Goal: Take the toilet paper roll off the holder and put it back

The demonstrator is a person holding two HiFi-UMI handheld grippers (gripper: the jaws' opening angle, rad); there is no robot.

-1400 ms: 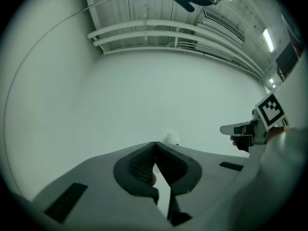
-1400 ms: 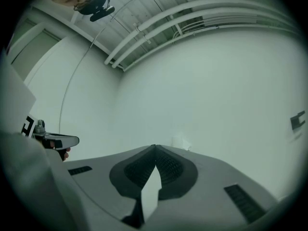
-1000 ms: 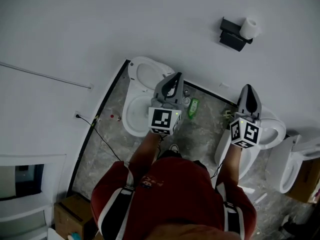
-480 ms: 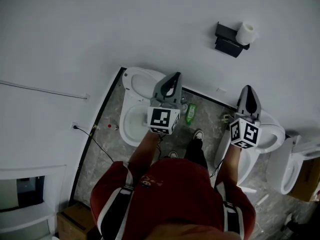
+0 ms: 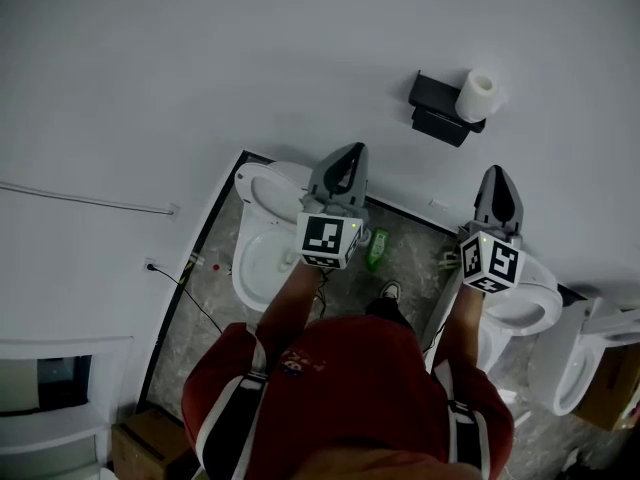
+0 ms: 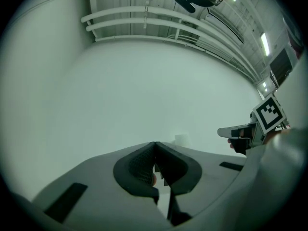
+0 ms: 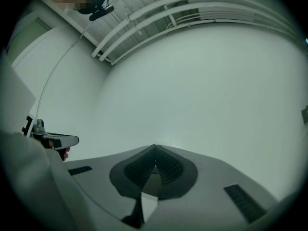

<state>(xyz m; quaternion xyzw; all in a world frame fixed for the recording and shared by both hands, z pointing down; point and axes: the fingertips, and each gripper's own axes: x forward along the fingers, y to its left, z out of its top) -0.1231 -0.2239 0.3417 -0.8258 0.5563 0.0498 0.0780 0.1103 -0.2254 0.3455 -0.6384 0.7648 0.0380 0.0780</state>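
A white toilet paper roll (image 5: 477, 95) sits on a black holder (image 5: 436, 106) fixed to the white wall, at the upper right of the head view. My left gripper (image 5: 351, 153) is shut and holds nothing; it is raised below and to the left of the holder. To the right, my right gripper (image 5: 497, 175) is also shut and holds nothing, a short way below the roll. In the left gripper view the shut jaws (image 6: 155, 144) face the bare wall, with a small pale shape just above them. The right gripper view shows shut jaws (image 7: 154, 147) against the wall.
Three white toilets stand on the grey floor: one below the left gripper (image 5: 255, 253), one under the right gripper (image 5: 520, 306) and one at the far right (image 5: 570, 358). A green bottle (image 5: 376, 250) stands between them. A thin rail (image 5: 90, 198) runs along the left wall.
The roll and holder have slid left and down in the head view as the person stepped toward the wall. Both grippers stay shut and sit closer to the holder.
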